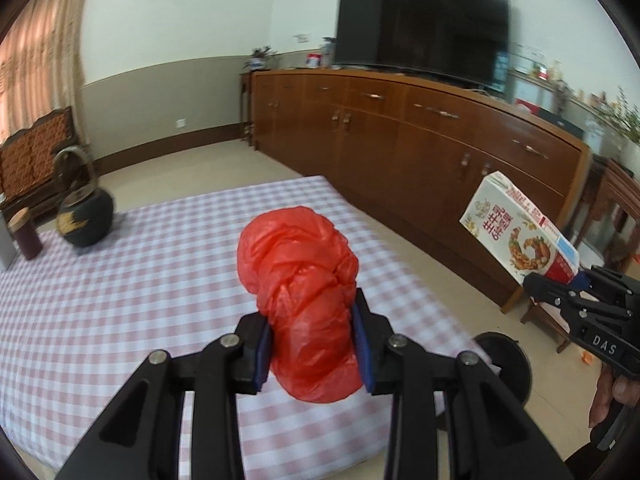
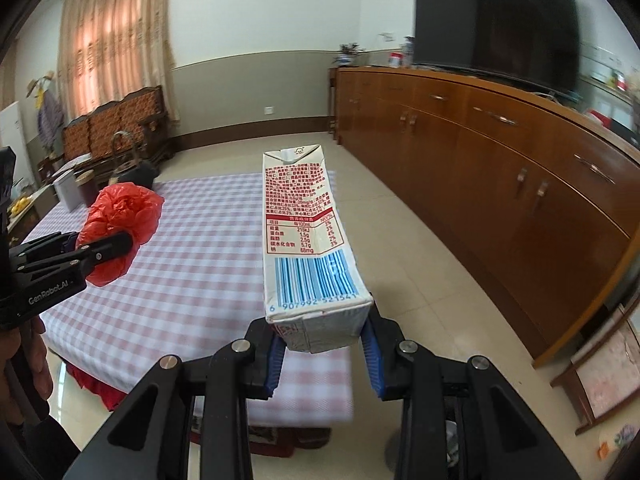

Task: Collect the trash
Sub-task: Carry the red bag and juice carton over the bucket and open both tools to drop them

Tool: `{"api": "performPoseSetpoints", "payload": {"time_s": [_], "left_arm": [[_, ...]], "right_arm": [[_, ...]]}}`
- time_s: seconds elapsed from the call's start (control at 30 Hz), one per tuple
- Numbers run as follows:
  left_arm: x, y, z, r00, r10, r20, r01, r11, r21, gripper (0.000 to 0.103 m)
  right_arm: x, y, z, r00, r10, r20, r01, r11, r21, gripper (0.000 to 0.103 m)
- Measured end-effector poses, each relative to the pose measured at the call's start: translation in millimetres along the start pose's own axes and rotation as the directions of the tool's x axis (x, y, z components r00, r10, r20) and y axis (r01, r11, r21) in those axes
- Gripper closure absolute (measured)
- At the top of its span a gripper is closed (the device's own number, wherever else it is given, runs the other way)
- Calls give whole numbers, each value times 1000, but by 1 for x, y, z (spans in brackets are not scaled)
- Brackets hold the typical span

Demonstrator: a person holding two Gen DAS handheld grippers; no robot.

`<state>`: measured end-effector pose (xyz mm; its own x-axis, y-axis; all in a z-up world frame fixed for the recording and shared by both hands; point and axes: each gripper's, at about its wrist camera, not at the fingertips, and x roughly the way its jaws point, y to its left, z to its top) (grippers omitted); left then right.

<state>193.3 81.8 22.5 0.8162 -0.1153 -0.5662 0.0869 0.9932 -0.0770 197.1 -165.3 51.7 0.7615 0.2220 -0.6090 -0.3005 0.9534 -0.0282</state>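
Legibly, the milk carton (image 2: pixel 310 248) shows 100mL; left gripper (image 2: pixel 100 248) reads GenRobot.AI.

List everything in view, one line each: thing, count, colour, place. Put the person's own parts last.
Crumpled red plastic bag: one, red, clamped in the left gripper above the table.
White milk carton: one, white with red print and blue barcode, clamped in the right gripper.
Table with checked cloth: one, pink and white, below both grippers.
Round black kettle: one, black with a gold pattern, at the table's far end.
Dark cylindrical jar: one, dark red with pale lid, beside the kettle.
Long wooden sideboard: one, brown, along the wall.
Flat television: one, black, on the sideboard.
Left gripper: black, blue pads.
Right gripper: black, blue pads.
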Motion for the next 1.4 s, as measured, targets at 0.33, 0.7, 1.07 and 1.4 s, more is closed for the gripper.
{"api": "performPoseSetpoints", "payload": {"time_s": [0.33, 0.7, 1.07, 1.4], "left_arm": [[17, -80, -7, 993, -115, -29, 117, 989, 88, 68], [31, -156, -31, 966, -234, -115, 252, 950, 184, 68], [61, -230, -59, 919, -325, -223, 376, 894, 245, 68], [102, -268, -87, 865, -369, -339, 462, 849, 255, 68]], "right_arm": [[-25, -67, -33, 994, -108, -15, 108, 992, 70, 67], [-48, -138, -92, 973, -211, -89, 223, 960, 167, 67], [-54, -193, -156, 949, -242, -200, 284, 934, 216, 67], [-24, -222, -192, 937, -198, -289, 258, 948, 187, 67]]}}
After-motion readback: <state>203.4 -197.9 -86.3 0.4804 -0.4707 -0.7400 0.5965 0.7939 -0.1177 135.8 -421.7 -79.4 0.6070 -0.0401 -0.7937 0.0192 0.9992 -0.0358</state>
